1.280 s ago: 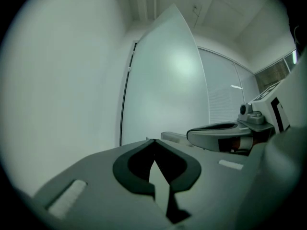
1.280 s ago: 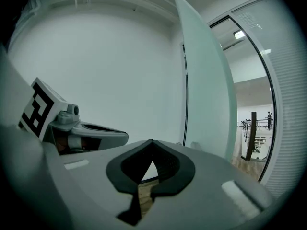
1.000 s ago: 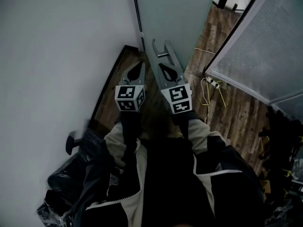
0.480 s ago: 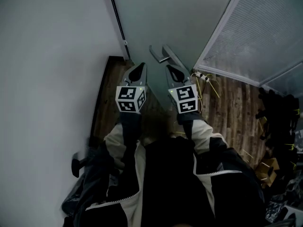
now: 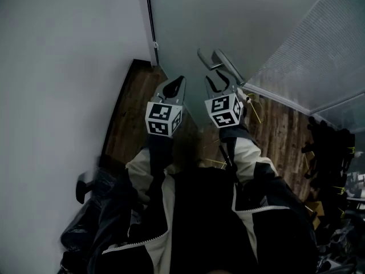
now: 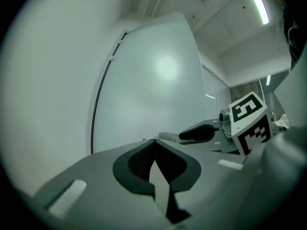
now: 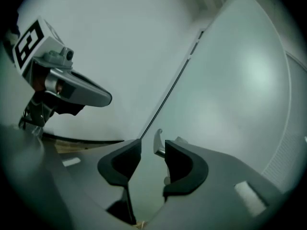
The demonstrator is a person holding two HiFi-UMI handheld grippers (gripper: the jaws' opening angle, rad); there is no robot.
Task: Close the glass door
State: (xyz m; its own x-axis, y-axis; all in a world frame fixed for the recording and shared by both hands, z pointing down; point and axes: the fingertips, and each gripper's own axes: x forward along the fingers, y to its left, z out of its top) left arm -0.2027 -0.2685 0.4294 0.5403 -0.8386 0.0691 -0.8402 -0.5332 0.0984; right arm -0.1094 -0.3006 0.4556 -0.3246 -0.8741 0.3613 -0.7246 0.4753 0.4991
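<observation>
1. Head view: the left gripper [image 5: 178, 83] and the right gripper [image 5: 219, 84] both point at the glass door [image 5: 245, 21]. Its handle [image 5: 219, 61] sits just beyond the right jaws. The door's top is cut off.
2. Left gripper view: the jaws are clenched on nothing, with the door straight ahead.
3. Right gripper view: the jaws are released, with the handle's tip in the gap. Best to centre it and clamp before pushing. Whether either jaw touches the handle is unclear.
</observation>
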